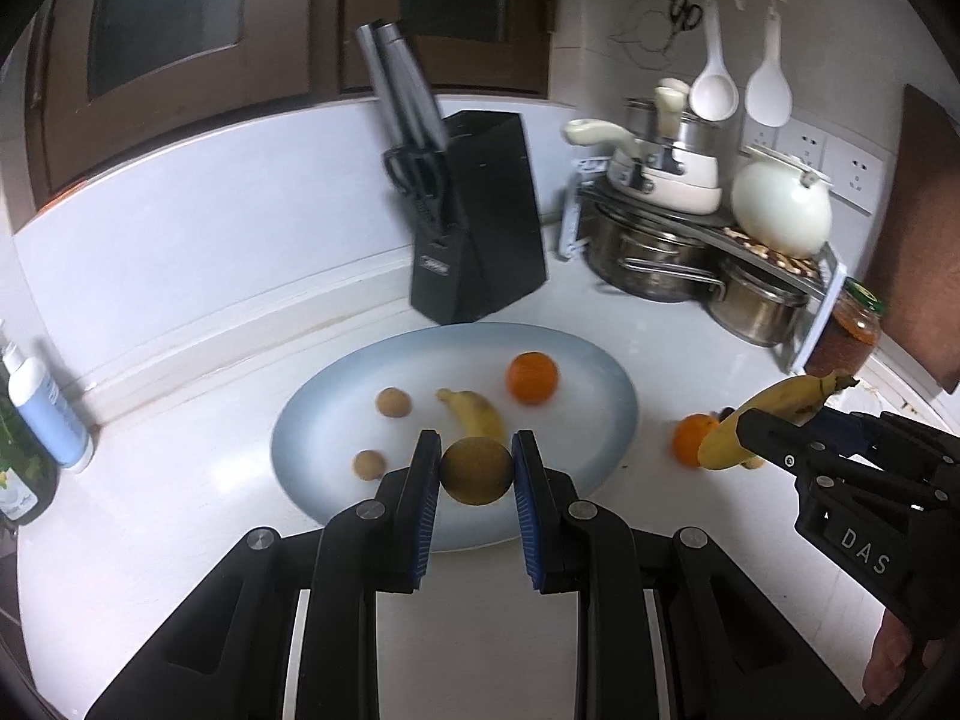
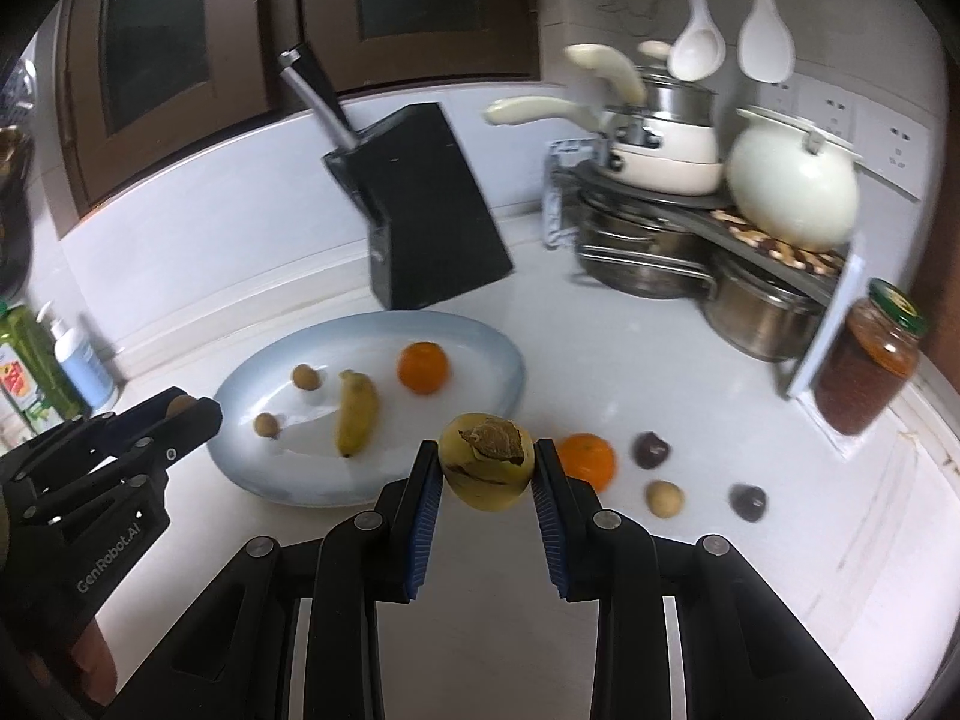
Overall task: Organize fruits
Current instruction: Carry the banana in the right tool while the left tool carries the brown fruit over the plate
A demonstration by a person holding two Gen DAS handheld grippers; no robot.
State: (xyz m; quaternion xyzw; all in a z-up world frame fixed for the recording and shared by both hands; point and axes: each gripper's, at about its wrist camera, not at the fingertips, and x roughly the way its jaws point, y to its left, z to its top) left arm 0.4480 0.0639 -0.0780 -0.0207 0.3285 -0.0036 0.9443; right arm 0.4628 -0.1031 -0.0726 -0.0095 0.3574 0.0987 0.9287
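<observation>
In the left wrist view, the left gripper (image 1: 477, 471) pinches a small round brownish-green fruit (image 1: 477, 471) between its blue pads, held over the near part of a pale blue oval plate (image 1: 336, 420). On the plate beyond the fingertips lie a small banana (image 1: 474, 411), a mandarin (image 1: 531, 377) farther off to the right, and two small brown round fruits (image 1: 393, 402) to the left of the tips. Off to the right, the right gripper (image 1: 729, 438) grips a second banana (image 1: 774, 414), with another mandarin (image 1: 690, 439) on the white counter (image 1: 180, 540) just behind it. A black knife block (image 1: 480, 222) stands beyond the plate. In the right wrist view, the right gripper (image 2: 487, 471) is clamped on the banana (image 2: 487, 471), seen end-on with its dark stem tip facing the camera. The plate (image 2: 480, 336) lies ahead and to the left of the tips, the counter mandarin (image 2: 587, 461) just right of them, with two dark round fruits (image 2: 651, 449) and a pale one (image 2: 663, 498) farther right. The left gripper (image 2: 186, 408) sits at far left by the plate's edge, a bit of brown fruit showing between its fingers.
</observation>
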